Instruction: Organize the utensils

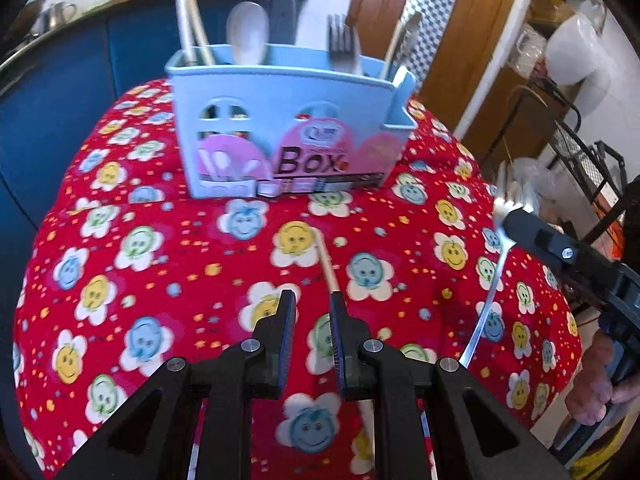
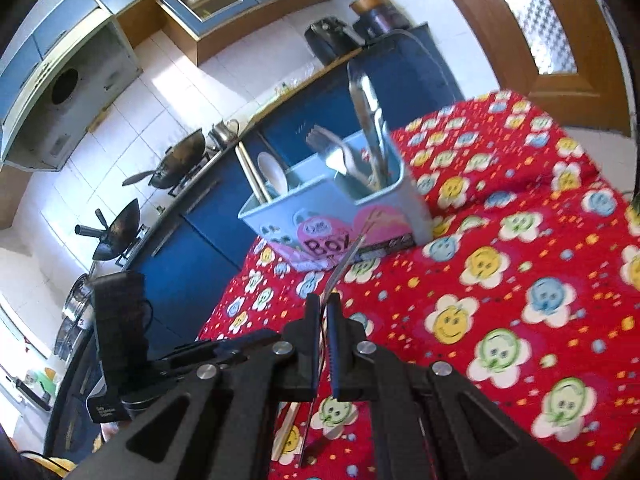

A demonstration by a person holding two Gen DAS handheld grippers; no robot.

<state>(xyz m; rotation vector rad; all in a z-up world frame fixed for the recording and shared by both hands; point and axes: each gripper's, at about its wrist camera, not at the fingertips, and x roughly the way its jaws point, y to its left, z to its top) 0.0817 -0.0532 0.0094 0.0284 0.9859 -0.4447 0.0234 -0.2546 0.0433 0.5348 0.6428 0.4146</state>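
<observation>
A light blue utensil box (image 1: 288, 128) marked "Box" stands on the red flowered tablecloth (image 1: 160, 280); it holds chopsticks, a white spoon (image 1: 248, 32), a fork (image 1: 344, 44) and more cutlery. My left gripper (image 1: 313, 300) hovers open above a pale chopstick (image 1: 326, 260) lying on the cloth, its right finger beside the stick. My right gripper (image 2: 324, 304) is shut on a metal fork (image 2: 346, 260), held edge-on above the cloth in front of the box (image 2: 340, 216). The fork (image 1: 496, 264) and right gripper (image 1: 520, 224) also show at the right of the left wrist view.
Blue kitchen cabinets (image 2: 200, 240) with woks (image 2: 176, 164) on a counter run behind the table. A wooden door (image 2: 560, 40) stands at the back right. Wire racks and bags (image 1: 568, 152) stand right of the table.
</observation>
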